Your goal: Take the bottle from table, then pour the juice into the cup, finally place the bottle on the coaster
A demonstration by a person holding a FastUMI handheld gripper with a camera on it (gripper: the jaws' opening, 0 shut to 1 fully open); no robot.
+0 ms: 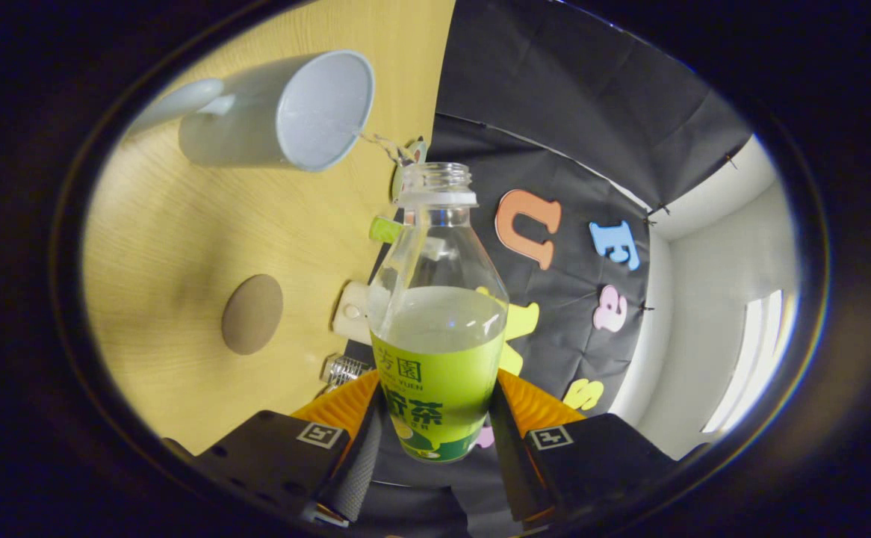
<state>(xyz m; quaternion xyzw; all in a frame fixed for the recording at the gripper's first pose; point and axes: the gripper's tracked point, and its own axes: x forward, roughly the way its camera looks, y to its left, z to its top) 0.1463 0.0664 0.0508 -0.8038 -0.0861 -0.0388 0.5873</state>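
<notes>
My gripper (pixel 435 418) is shut on a clear bottle (pixel 437 314) with a green label, both fingers pressing its lower body. The bottle has no cap and holds pale green juice up to about half its height. The view is rolled, so the wooden table (pixel 174 246) stands like a wall beside the bottle. A pale blue cup (pixel 286 112) with a handle stands on that table, its open mouth facing the bottle's neck and a little beyond it. A round brown coaster (pixel 252 314) lies on the table, level with the bottle's body.
A small cream block (pixel 351 312) and a shiny metal piece (pixel 344 369) sit at the table's far edge beside the bottle. Black cloth hangs behind the table, with a white wall past it.
</notes>
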